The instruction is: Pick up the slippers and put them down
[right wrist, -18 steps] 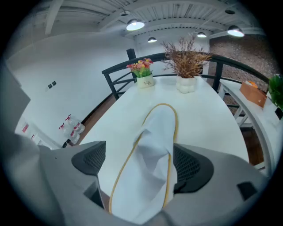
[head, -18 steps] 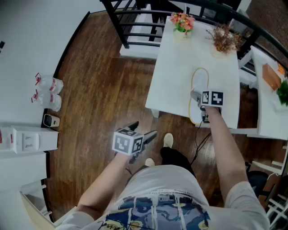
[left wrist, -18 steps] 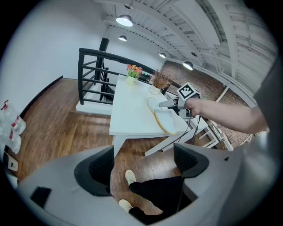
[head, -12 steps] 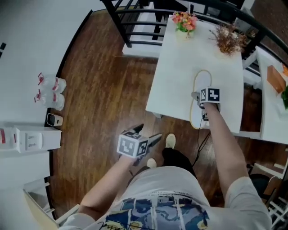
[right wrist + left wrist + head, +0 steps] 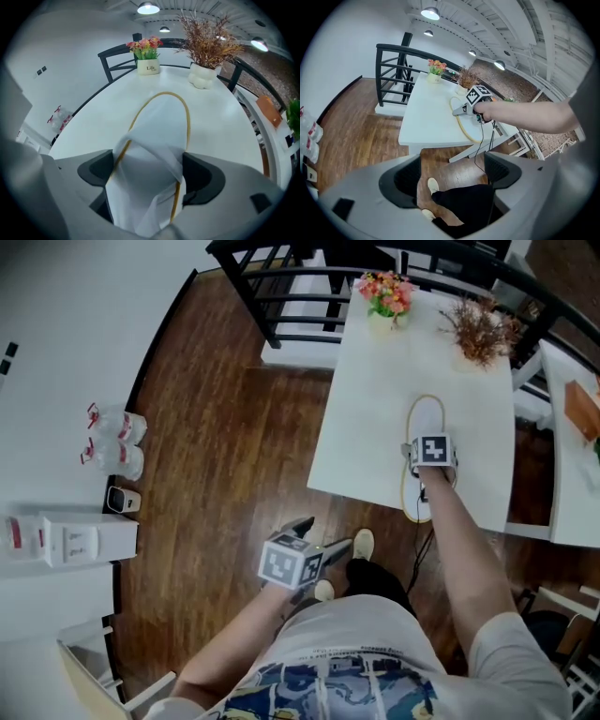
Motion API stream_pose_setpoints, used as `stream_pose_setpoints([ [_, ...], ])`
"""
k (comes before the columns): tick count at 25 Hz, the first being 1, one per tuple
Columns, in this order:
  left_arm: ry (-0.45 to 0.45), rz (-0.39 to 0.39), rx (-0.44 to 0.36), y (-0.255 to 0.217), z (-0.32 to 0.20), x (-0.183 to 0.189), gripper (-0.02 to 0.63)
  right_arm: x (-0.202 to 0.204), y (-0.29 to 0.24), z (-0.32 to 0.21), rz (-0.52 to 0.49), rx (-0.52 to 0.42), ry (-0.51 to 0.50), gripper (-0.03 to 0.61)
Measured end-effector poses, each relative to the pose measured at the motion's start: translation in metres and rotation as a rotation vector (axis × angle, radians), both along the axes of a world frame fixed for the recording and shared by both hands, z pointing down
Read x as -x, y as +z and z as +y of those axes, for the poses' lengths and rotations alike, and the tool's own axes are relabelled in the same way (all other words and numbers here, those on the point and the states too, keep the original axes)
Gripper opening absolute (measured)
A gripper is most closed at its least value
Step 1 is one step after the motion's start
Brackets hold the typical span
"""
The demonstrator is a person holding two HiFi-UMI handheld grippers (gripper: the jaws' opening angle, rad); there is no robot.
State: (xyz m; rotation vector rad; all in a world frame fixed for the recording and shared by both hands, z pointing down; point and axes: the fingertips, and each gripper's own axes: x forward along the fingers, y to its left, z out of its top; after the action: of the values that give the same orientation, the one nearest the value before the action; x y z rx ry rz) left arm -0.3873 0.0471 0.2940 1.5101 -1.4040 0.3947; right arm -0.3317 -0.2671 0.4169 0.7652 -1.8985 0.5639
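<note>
One white slipper (image 5: 425, 416) with a yellow rim lies lengthwise on the white table (image 5: 370, 399), its heel end over the front edge. My right gripper (image 5: 418, 452) is shut on the slipper's upper (image 5: 161, 126), and the fabric bunches between the jaws (image 5: 147, 174). The left gripper view shows the same slipper (image 5: 465, 127) with the right gripper (image 5: 461, 109) on it. My left gripper (image 5: 323, 534) hangs open over the wooden floor in front of the table, with nothing between its fingers (image 5: 452, 176). I see no second slipper.
A pot of flowers (image 5: 386, 298) and a dried bouquet (image 5: 483, 329) stand at the table's far end. A black railing (image 5: 281, 296) runs behind. Bottles (image 5: 117, 442) and a white box (image 5: 70, 540) sit at the left. The person's shoes (image 5: 362, 545) are under my left gripper.
My left gripper has drifted slightly down and right in the head view. The right gripper stays shut on the slipper at the same spot on the table.
</note>
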Motion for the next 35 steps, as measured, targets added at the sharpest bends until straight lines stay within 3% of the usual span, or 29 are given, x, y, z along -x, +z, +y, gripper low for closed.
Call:
stream_pose_setpoints([
  [10,0.001,-0.017,-0.007,0.002,-0.008,0.01,0.423,-0.009,-0.012,-0.008,-0.036,0.002,-0.028,0.449],
  [19,0.108,-0.025,-0.06,-0.01,0.006,-0.013,0.423,-0.034,-0.07,0.019,-0.097,-0.044,-0.036,0.449],
  [26,0.212,-0.044,-0.118,-0.022,0.068,-0.058,0.423,-0.103,-0.123,0.088,-0.12,-0.108,0.014,0.449],
  [30,0.262,-0.055,-0.136,-0.029,0.111,-0.08,0.423,-0.16,-0.142,0.146,-0.106,-0.114,0.065,0.449],
  [35,0.332,-0.041,-0.119,-0.025,0.129,-0.122,0.423,-0.241,-0.143,0.196,-0.076,-0.117,0.132,0.448],
])
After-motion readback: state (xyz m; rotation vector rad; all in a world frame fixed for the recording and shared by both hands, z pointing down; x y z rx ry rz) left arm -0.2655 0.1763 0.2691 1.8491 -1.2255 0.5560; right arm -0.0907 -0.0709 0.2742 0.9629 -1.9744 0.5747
